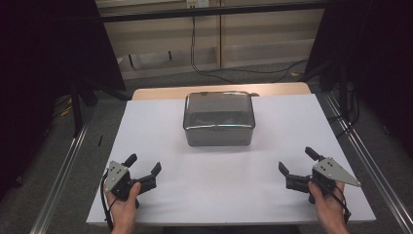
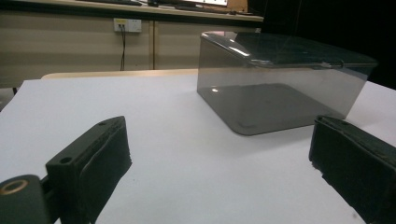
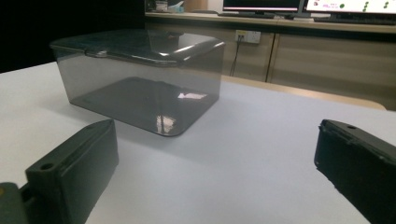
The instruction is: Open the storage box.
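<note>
A smoky grey see-through box (image 1: 219, 118) with its lid on stands at the far middle of the white table (image 1: 165, 195). My left gripper (image 1: 143, 165) rests near the front left, held by a hand, jaws wide open with nothing between them. At the front right, my right gripper (image 1: 298, 160) is likewise open and empty. In the left gripper view the box (image 2: 280, 84) sits ahead to the right, beyond my gripper (image 2: 219, 158). In the right gripper view the box (image 3: 140, 79) sits ahead to the left of my gripper (image 3: 215, 163). Both grippers are well short of the box.
The white tabletop lies on a wooden table (image 1: 160, 91) whose edge shows at the back. Metal rails (image 1: 63, 170) run along both sides. Cables (image 1: 234, 70) trail on the floor behind. A wall socket (image 2: 127, 24) and monitors (image 3: 350, 5) are beyond the table.
</note>
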`<state>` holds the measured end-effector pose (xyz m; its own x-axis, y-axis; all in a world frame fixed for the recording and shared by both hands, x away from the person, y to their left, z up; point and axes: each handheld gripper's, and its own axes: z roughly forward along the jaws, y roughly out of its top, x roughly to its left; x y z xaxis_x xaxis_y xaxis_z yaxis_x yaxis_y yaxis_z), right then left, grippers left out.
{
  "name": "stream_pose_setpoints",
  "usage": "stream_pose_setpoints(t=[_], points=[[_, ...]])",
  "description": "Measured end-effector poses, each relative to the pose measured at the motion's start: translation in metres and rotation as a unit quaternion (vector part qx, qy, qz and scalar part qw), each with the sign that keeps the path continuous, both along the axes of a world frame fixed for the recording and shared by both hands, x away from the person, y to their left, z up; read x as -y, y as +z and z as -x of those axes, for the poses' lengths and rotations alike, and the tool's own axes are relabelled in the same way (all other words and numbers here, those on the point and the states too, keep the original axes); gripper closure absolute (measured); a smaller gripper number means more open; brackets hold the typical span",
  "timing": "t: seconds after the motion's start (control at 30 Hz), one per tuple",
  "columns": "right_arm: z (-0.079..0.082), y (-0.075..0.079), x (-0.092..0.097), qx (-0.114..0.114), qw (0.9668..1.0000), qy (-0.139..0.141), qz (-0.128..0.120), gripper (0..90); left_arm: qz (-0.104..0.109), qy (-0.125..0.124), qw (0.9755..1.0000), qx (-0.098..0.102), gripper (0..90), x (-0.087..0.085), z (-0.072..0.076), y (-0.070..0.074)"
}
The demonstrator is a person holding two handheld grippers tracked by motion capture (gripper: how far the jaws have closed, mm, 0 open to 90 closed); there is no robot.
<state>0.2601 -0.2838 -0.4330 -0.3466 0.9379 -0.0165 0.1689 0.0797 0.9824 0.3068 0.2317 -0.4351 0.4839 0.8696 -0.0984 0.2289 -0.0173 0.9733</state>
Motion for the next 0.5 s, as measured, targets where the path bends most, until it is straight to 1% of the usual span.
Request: stream_pose_setpoints(t=[0.03, 0.07, 0.1, 0.17, 0.23, 0.33, 0.37, 0.47, 0.5], points=[[0.0, 0.0, 0.0, 0.0, 1.0, 0.0, 0.0, 0.0, -0.002, -0.004, 1.0, 0.002, 5.0, 0.0, 0.001, 0.0], [-0.003, 0.002, -0.004, 0.0, 1.0, 0.009, 0.001, 0.1, -0.005, -0.013, 0.9999, 0.003, 4.6, 0.0, 0.002, 0.0], [-0.003, 0.002, -0.004, 0.0, 1.0, 0.009, 0.001, 0.1, -0.005, -0.013, 0.9999, 0.003, 4.5, 0.0, 0.002, 0.0], [-0.005, 0.003, -0.01, 0.006, 0.9996, 0.026, 0.004, 0.0, -0.005, -0.013, 0.9999, 0.006, 4.5, 0.001, 0.003, 0.0], [-0.006, 0.004, -0.012, 0.002, 0.9996, 0.028, 0.007, 0.0, -0.006, -0.015, 0.9998, 0.007, 4.5, 0.002, 0.004, 0.001], [-0.008, 0.004, -0.016, 0.0, 0.9995, 0.031, 0.009, 0.0, -0.002, -0.015, 0.9998, 0.009, 4.5, 0.002, 0.005, 0.001], [-0.01, 0.004, -0.018, 0.0, 0.9994, 0.035, 0.009, 0.0, -0.005, -0.018, 0.9998, 0.009, 4.5, 0.003, 0.005, 0.002], [-0.012, 0.005, -0.02, 0.0, 0.9993, 0.037, 0.006, 0.0, -0.003, -0.017, 0.9998, 0.009, 4.5, 0.002, 0.005, 0.002], [-0.013, 0.005, -0.021, 0.001, 0.9991, 0.042, 0.004, 0.0, -0.004, -0.017, 0.9998, 0.01, 4.5, 0.002, 0.006, 0.002]])
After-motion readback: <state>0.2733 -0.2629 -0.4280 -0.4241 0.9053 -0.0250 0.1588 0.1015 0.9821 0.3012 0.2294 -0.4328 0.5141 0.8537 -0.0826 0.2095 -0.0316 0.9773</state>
